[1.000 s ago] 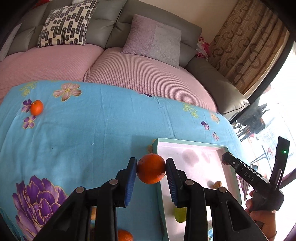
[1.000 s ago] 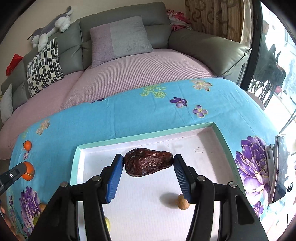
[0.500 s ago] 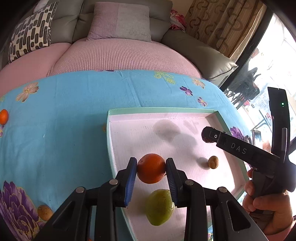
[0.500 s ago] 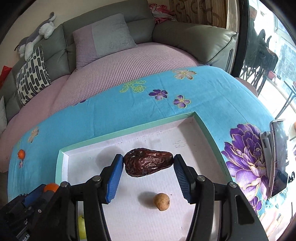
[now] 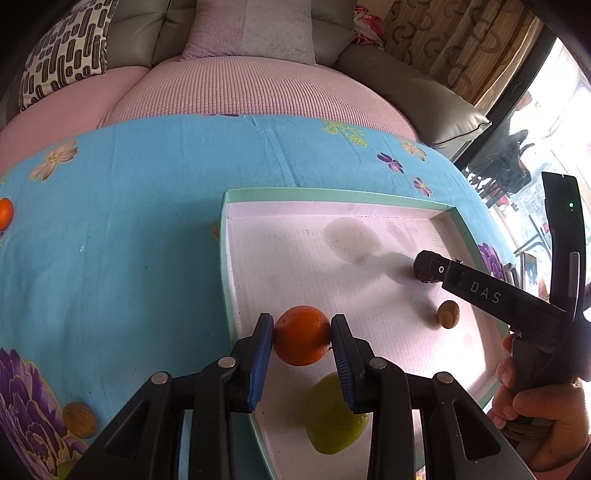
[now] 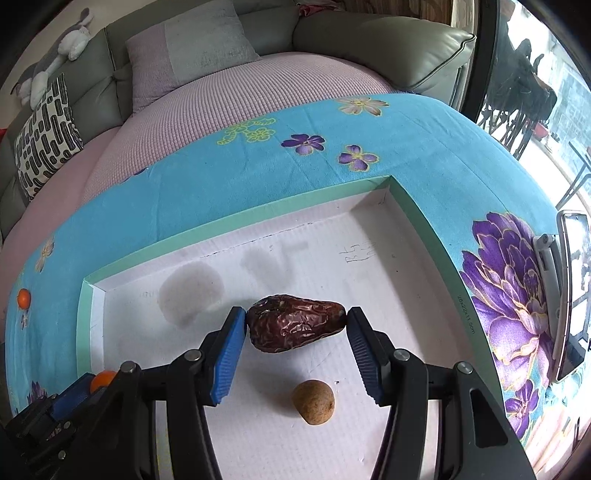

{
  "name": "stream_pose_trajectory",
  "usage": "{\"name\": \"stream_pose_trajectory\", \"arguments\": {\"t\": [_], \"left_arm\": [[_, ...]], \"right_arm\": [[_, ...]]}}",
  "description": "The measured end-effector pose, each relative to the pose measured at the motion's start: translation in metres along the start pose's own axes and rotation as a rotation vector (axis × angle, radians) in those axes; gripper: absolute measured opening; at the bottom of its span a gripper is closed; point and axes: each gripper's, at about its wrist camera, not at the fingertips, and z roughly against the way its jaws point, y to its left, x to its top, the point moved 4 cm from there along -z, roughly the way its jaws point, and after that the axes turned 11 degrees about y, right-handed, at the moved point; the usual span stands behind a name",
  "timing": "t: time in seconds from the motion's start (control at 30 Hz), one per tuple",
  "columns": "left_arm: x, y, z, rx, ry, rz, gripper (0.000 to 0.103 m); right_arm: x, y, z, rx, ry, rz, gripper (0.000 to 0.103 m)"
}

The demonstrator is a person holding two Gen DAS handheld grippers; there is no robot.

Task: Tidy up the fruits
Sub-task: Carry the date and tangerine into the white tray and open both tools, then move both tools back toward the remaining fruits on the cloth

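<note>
My left gripper (image 5: 302, 341) is shut on an orange (image 5: 301, 335), held just above the near left part of the white tray (image 5: 314, 258) with a green rim. Below it in the tray lies a green fruit (image 5: 334, 417). My right gripper (image 6: 296, 325) is shut on a wrinkled dark red date (image 6: 293, 322), low over the tray floor (image 6: 332, 273). A small brown round fruit (image 6: 313, 401) rests in the tray under it; the same brown fruit (image 5: 448, 314) shows in the left wrist view beside the right gripper's fingers (image 5: 430, 266).
The tray sits on a blue flowered cloth (image 5: 129, 221). On the cloth lie another orange (image 5: 5, 218) at far left and a brown fruit (image 5: 79, 420) near the front. A phone on a stand (image 6: 569, 295) is at the right; a sofa with cushions (image 5: 251, 29) lies behind.
Both grippers moved over the tray and sank toward its floor, each keeping its fruit. The left gripper came from the cloth to above the tray's left part.
</note>
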Motion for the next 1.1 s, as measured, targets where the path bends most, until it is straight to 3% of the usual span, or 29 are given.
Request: {"name": "stream_pose_trajectory", "arguments": {"t": [0.47, 0.57, 0.63, 0.67, 0.7, 0.93, 1.1], "left_arm": [[0.004, -0.001, 0.008, 0.010, -0.015, 0.003, 0.037], [0.005, -0.001, 0.016, 0.024, -0.032, 0.003, 0.038], [0.007, 0.001, 0.023, 0.034, -0.052, 0.007, 0.048], [0.007, 0.002, 0.027, 0.041, -0.064, 0.013, 0.060], [0.008, 0.004, 0.031, 0.051, -0.076, 0.020, 0.066], [0.012, 0.041, 0.042, 0.136, -0.114, 0.123, 0.079], [0.008, 0.078, 0.043, 0.237, -0.114, 0.231, 0.100]], "right_arm": [[0.000, 0.001, -0.004, -0.019, 0.016, 0.019, 0.059], [0.000, 0.000, -0.006, -0.015, 0.020, 0.014, 0.073], [0.000, 0.000, -0.005, -0.018, 0.014, 0.017, 0.075], [0.000, 0.000, -0.005, -0.019, 0.012, 0.019, 0.077], [0.000, 0.001, -0.004, -0.018, 0.009, 0.021, 0.081], [0.000, 0.000, -0.002, -0.019, -0.009, 0.022, 0.083], [-0.001, 0.004, 0.000, -0.009, -0.022, 0.033, 0.083]]}}
